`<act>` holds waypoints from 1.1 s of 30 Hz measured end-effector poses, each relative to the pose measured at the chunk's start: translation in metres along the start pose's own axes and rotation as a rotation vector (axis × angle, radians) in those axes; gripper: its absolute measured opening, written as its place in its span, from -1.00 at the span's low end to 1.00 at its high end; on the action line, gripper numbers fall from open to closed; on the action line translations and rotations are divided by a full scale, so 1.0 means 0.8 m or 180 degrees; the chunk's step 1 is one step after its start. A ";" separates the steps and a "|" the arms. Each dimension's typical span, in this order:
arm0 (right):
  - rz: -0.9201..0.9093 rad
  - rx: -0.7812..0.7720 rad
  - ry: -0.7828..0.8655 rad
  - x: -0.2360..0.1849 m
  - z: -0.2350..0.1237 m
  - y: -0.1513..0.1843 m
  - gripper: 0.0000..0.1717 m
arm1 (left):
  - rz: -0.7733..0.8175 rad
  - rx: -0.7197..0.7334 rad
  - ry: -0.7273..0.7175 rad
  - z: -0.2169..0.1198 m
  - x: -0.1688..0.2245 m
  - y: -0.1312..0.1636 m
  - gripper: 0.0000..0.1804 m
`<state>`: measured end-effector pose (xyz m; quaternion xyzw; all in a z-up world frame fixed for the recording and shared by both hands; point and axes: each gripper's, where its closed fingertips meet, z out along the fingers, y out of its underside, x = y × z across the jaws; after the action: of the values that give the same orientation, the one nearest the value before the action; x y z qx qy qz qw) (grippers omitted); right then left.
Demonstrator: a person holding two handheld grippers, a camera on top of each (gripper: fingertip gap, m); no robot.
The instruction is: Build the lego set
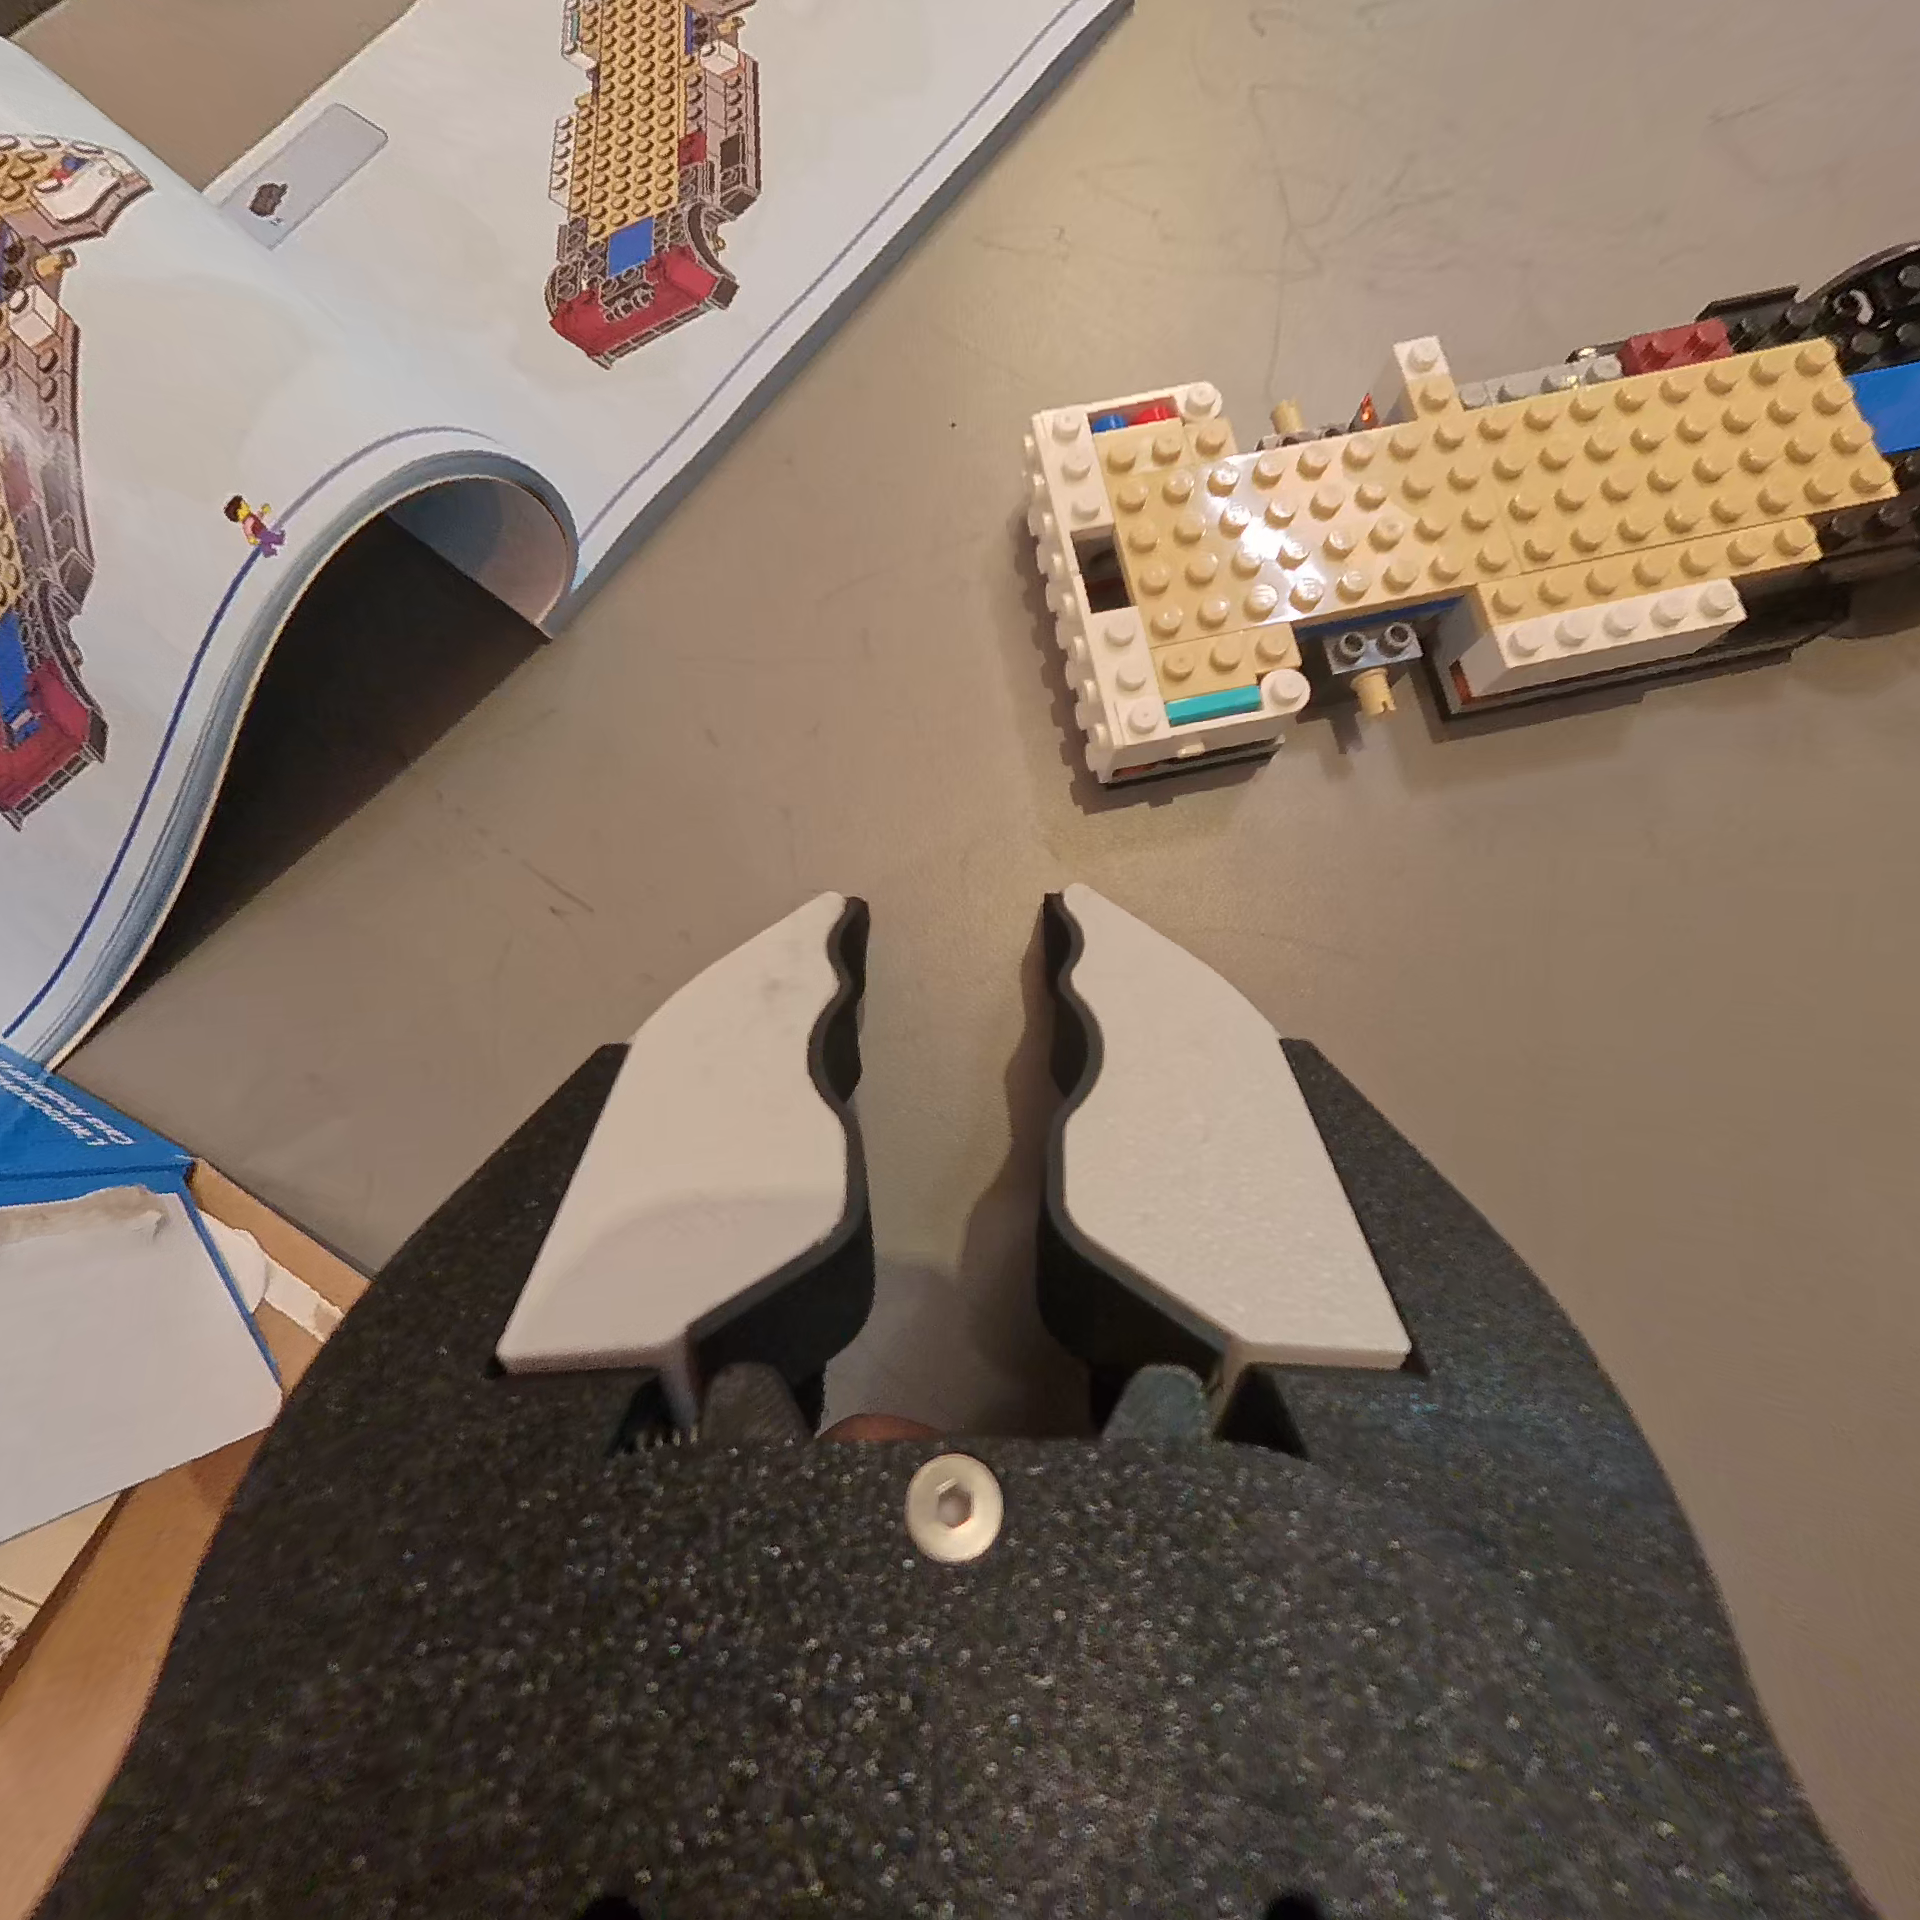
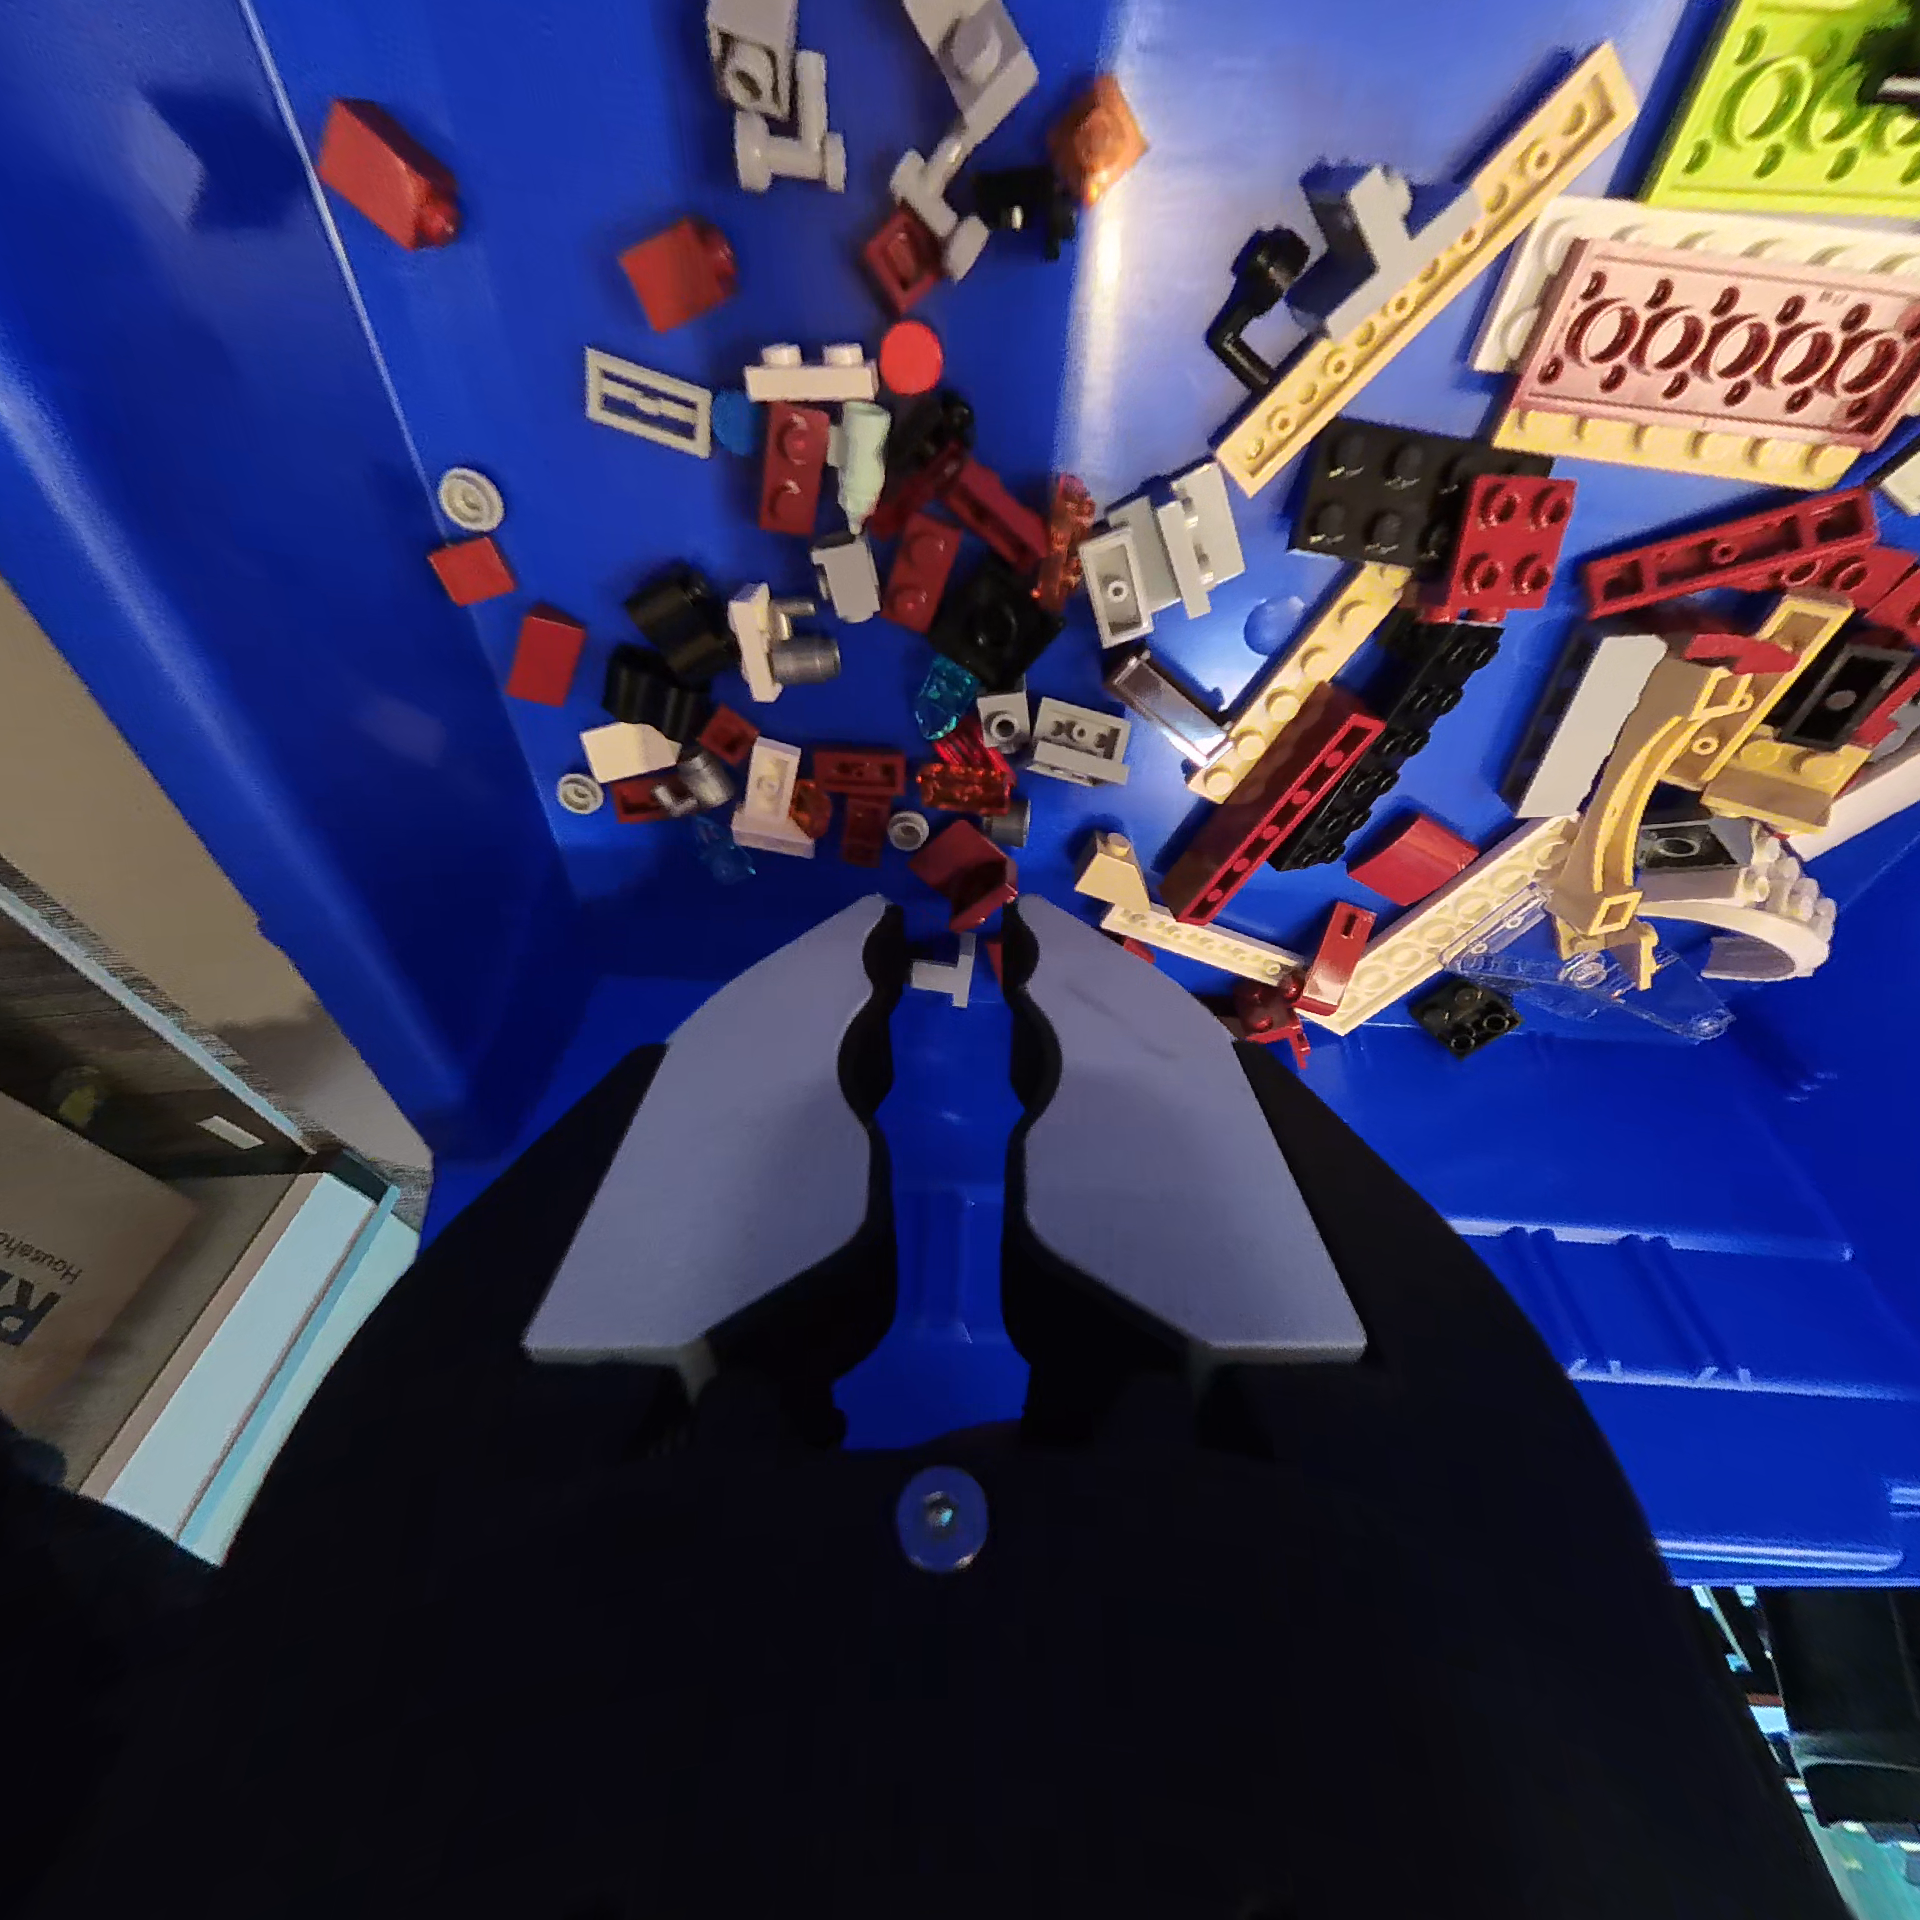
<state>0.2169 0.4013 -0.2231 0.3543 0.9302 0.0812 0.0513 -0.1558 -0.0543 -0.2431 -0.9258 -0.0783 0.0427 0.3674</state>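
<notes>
Left gripper [image 1: 956,914] parted over bare grey table [image 1: 727,810]; right gripper [image 2: 945,920] parted low in the blue plastic bin [image 2: 312,623].

Left holds nothing; a tan-and-white studded brick model [image 1: 1434,520] lies at two o'clock, an open instruction booklet [image 1: 416,343] at ten. Between the right fingertips sits a small grey angled brick [image 2: 948,971], apparently ungripped; a dark red sloped brick [image 2: 966,868] lies just beyond, at twelve.

print on blue box [image 1: 73,1132] and cardboard box [image 2: 52,1309]
</notes>
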 end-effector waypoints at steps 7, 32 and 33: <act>-0.0005 0.0053 0.0022 -0.005 0.000 -0.004 -0.78 | -0.0003 0.0003 -0.0053 0.000 -0.002 0.000 -0.60; 0.0174 -0.0044 0.0359 0.005 0.004 -0.003 -0.79 | 0.0003 0.0005 -0.0070 0.000 -0.003 0.000 -0.60; 0.0190 -0.0045 0.0366 0.005 0.005 -0.002 -0.79 | 0.0005 0.0005 -0.0072 0.000 -0.003 0.000 -0.60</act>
<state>0.2132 0.4030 -0.2274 0.3763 0.9200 0.1095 -0.0021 -0.1579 -0.0548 -0.2428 -0.9250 -0.0817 0.0536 0.3672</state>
